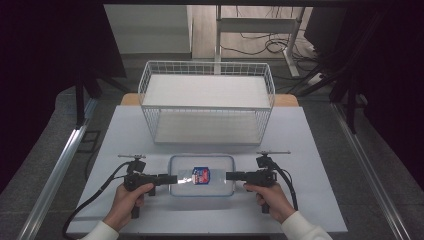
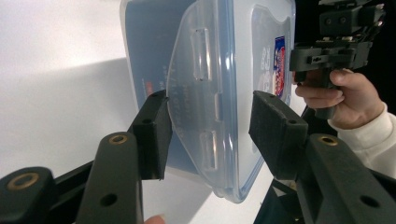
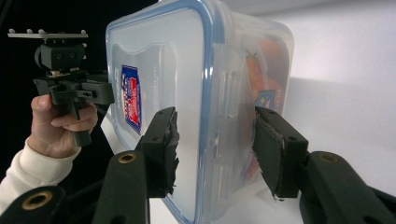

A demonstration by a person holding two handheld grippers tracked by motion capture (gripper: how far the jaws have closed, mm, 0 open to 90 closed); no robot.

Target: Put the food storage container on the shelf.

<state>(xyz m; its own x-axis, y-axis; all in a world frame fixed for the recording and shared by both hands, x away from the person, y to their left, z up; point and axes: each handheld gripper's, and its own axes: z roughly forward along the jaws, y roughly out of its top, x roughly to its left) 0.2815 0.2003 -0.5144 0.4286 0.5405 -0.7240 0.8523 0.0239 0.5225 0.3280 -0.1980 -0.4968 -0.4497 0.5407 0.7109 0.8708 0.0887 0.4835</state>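
A clear plastic container (image 1: 216, 172) with a blue-rimmed lid and a red and blue label (image 1: 201, 175) lies flat on the white table. My left gripper (image 1: 172, 178) is level at its left end and my right gripper (image 1: 230, 175) at its right end. In the left gripper view the container's end (image 2: 205, 93) sits between the jaws of my left gripper (image 2: 210, 135), with a narrow gap on the lid side. In the right gripper view the other end (image 3: 210, 93) sits between the jaws of my right gripper (image 3: 215, 149), and the lid-side pad stands just off the lid.
A white wire basket (image 1: 207, 64) stands behind the container at the back of the table (image 1: 310, 200). Black cables trail from both grippers toward the front edge. Desk legs and floor cables lie beyond the table.
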